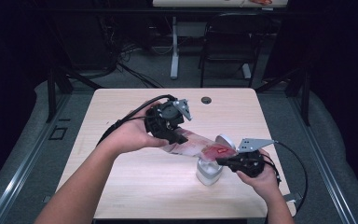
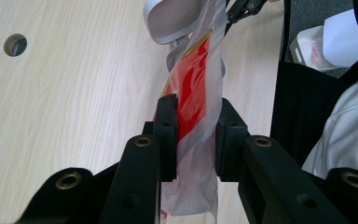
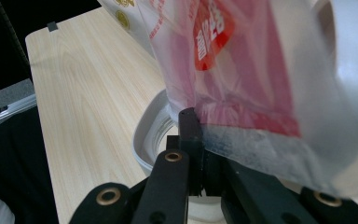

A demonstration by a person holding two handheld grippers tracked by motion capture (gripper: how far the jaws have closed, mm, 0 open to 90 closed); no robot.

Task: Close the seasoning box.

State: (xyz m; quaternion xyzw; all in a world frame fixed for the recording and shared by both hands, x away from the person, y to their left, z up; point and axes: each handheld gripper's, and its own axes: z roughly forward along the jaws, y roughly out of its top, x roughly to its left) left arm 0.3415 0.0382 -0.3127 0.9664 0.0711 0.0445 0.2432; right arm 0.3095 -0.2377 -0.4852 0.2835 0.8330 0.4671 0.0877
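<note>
High view first: a person sits at a pale wooden table point(image 1: 135, 182) with a gripper in each hand, and a clear plastic bag point(image 1: 200, 147) with red print is stretched between the two, above the middle of the table's right half. The left gripper point(image 1: 179, 137) holds the bag's upper left end and the right gripper point(image 1: 221, 161) holds the lower right end, just above a white container point(image 1: 209, 173) that stands upright on the table. A white lid point(image 1: 225, 141) stands up behind the bag, right next to the container (whether it is hinged to it I cannot tell).

In the left gripper view the left gripper point(image 2: 196, 135) has its two black jaws on either side of the bag point(image 2: 196, 93), pinching the gathered plastic between the pads; the bag runs away from the jaws, twisted, toward the lid point(image 2: 172, 21) at the top. A round hole point(image 2: 15, 44) in the table top shows at upper left.

In the right gripper view the right gripper point(image 3: 200, 154) has its jaws pressed together on the bottom edge of the bag point(image 3: 223, 70), which rises up and over the open container point(image 3: 144, 140) below it. The lid point(image 3: 354, 70) curves down the right side, blurred.
</note>
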